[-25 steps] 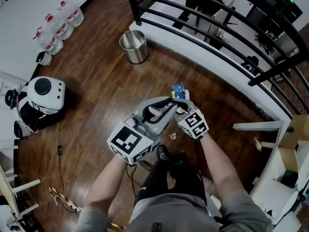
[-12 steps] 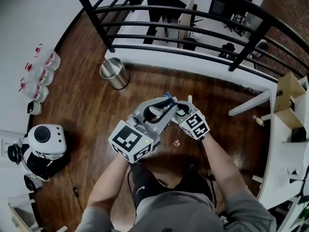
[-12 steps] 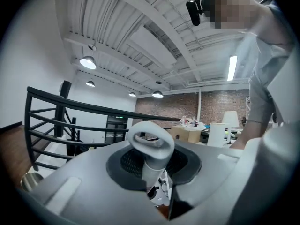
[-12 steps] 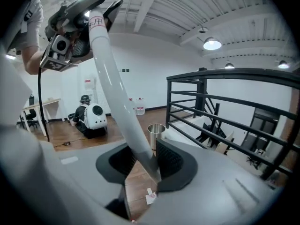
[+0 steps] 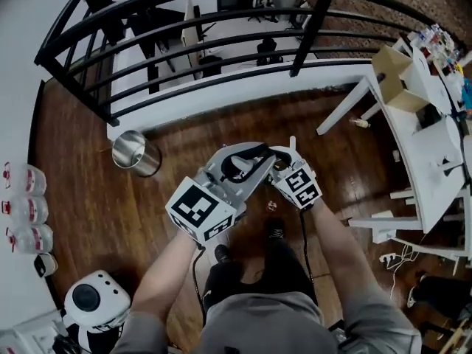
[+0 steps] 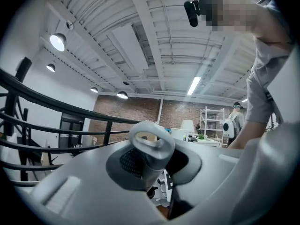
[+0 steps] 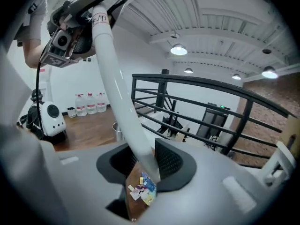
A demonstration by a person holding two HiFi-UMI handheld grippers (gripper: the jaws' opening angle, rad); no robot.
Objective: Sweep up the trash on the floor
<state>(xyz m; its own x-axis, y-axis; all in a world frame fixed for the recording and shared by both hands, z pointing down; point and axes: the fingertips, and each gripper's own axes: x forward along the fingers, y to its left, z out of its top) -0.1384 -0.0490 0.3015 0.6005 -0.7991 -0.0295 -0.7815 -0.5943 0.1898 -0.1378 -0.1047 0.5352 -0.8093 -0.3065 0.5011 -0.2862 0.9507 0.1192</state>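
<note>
To the left, the steel waste bin (image 5: 135,153) stands open and looks empty. The left gripper (image 6: 150,172) has its jaws clamped on the grey loop (image 6: 149,142) at the top of the white handle (image 7: 112,78). The right gripper (image 7: 140,168) jaws have just been closing and clasp the handle lower down. The trash (image 7: 143,190) lies on the floor (image 5: 88,198) beneath. A slack right grip could let the handle swing and scatter it.

Black railing (image 5: 310,32) sweeps across the top, and three water jugs (image 5: 23,211) line up along the left wall, with a white domed machine (image 5: 92,301) just below them. Over on the right, a white table (image 5: 435,150) carries an open cardboard box (image 5: 402,80) at its far end.
</note>
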